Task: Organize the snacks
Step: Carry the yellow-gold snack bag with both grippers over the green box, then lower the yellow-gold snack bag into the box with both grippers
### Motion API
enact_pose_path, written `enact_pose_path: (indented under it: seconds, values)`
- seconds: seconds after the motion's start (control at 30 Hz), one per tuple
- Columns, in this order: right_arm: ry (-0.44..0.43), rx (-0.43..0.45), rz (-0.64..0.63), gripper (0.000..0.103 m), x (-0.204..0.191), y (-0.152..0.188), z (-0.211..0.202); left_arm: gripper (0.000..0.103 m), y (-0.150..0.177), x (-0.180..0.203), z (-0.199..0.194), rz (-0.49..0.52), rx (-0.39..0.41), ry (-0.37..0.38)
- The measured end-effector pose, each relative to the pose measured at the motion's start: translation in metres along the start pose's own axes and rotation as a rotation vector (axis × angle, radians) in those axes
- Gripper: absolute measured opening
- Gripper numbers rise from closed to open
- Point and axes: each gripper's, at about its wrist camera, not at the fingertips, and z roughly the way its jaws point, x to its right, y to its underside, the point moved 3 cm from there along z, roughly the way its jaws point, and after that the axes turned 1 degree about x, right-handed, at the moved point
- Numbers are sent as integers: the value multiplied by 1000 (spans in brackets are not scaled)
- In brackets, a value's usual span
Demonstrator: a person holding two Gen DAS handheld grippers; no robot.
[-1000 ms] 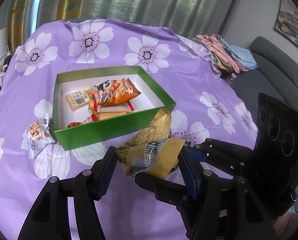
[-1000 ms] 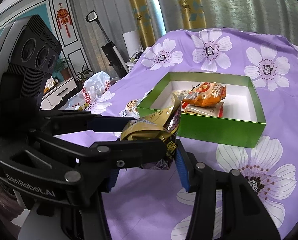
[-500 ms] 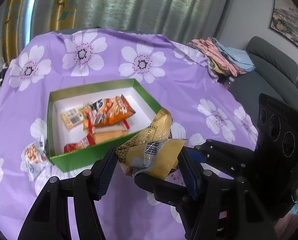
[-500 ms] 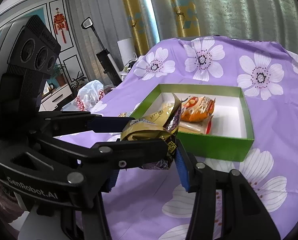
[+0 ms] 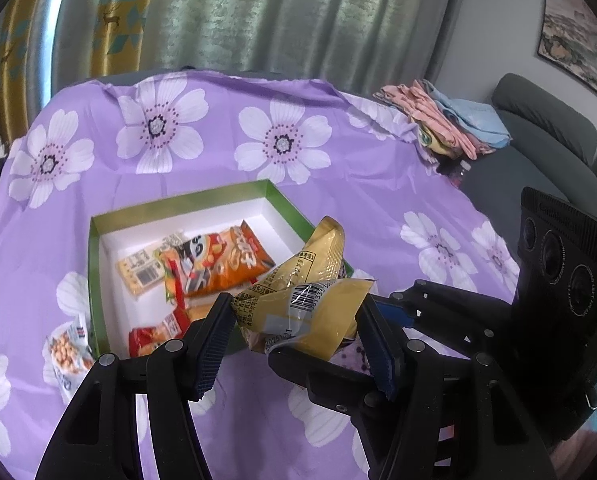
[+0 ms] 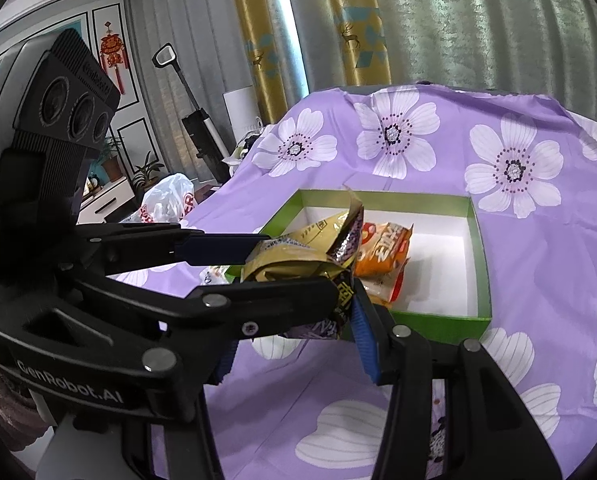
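Now, packet: a gold packet (image 5: 306, 312) hangs in the air just short of the box's near wall, above the purple cloth.
Left hand-held gripper (image 5: 298, 332): half open, pads on either side of the packet's barcode end; the left pad looks barely in contact.
Right hand-held gripper (image 6: 294, 336): also partly open, closed on the crumpled other end of the same packet (image 6: 298, 256).
Box (image 5: 94, 280): green, white inside, mid-table; it holds an orange bag (image 5: 222, 264) and a few flat packs, with free floor toward its far right corner.
Left out: a peanut pack (image 5: 68, 354) lies on the table beside the box's left wall.
Risk, slip: slick foil in a loose left grip could slide out and land short of the box.
Risk, tear: the two grippers pulling apart could rip the packet.
Risk, box: a low carry could catch the near wall and shove the box.
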Motion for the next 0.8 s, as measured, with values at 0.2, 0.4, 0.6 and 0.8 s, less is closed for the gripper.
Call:
enact_pose_path:
  seconds: [0.2,0.4,0.6,0.8]
  values:
    - [12,2,-8,50,10,-8,11,62,-9,-6,10,1,2,3]
    - [23,-1,-12,50,21,-17,25,61,-23,-19,28,-11,-2,12]
    - [26,-1,-16,50,31,-26,38,61,-33,-28,42,-13,-2,5]
    - [33,-24,-13,50,40,-31,54,61,-38,-37,59,-28,-20,3]
